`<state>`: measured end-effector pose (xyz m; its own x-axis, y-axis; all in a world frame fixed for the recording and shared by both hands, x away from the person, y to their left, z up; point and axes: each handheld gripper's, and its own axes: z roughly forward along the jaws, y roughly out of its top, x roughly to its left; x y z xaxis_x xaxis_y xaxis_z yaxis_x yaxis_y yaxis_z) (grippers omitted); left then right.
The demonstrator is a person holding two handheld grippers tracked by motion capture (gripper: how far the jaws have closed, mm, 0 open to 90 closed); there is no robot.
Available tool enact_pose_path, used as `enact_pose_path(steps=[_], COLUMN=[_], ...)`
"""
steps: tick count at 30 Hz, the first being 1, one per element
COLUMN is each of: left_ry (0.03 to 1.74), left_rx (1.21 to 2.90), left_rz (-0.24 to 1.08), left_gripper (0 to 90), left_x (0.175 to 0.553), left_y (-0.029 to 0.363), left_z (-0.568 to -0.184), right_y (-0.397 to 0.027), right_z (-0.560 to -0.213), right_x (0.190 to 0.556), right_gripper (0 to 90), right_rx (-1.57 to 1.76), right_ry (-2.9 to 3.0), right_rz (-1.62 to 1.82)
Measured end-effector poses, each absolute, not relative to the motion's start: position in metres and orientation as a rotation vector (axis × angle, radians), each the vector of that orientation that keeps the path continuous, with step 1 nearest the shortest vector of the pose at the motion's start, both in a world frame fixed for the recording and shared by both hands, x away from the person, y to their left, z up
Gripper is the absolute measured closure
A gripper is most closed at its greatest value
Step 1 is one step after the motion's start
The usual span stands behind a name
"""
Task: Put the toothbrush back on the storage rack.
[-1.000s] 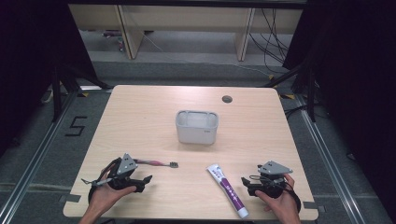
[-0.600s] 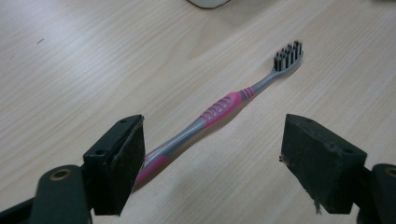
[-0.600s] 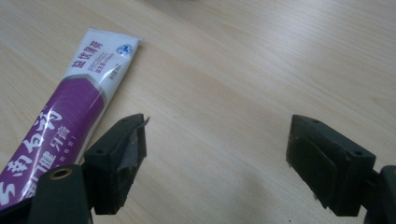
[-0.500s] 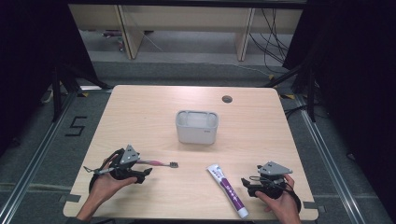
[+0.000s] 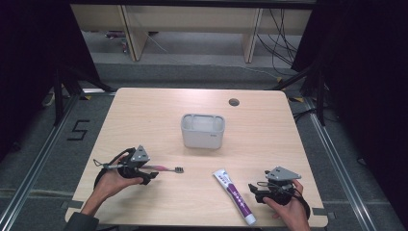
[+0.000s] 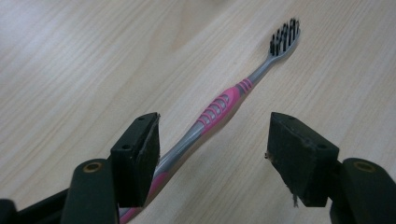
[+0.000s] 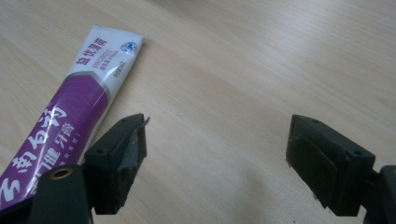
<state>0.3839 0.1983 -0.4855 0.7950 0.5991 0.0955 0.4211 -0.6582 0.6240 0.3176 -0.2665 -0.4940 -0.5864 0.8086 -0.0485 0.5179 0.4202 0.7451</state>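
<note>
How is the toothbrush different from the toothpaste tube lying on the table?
The toothbrush is thin, pink and grey with dark bristles; the toothpaste tube is broad and flat, white and purple with print. The toothbrush lies crosswise, while the toothpaste tube runs slanted toward the front edge. The toothbrush sits between the open jaws of the left tool, which have just been closing; the toothpaste tube lies beside the right tool. Both rest flat on the table.

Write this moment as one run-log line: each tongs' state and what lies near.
left tongs: closing, toothbrush between jaws, ungripped | right tongs: open beside toothpaste tube | container: mid-table
</note>
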Motion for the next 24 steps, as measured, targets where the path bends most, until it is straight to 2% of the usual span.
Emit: enact_pose_path(steps=[15, 24], left_ry=[0.697, 0.678], left_rx=[2.514, 2.586], left_rz=[0.362, 0.345], left_gripper=[49.1, 53.2], left_x=[0.4, 0.408], left_y=[0.187, 0.183], left_z=[-0.484, -0.487], right_y=[-0.266, -0.267], right_z=[-0.495, -0.495], right_x=[0.318, 0.319], right_gripper=[21.3, 21.3], right_rx=[1.108, 1.104], right_ry=[2.29, 2.296], right_rz=[0.991, 0.994])
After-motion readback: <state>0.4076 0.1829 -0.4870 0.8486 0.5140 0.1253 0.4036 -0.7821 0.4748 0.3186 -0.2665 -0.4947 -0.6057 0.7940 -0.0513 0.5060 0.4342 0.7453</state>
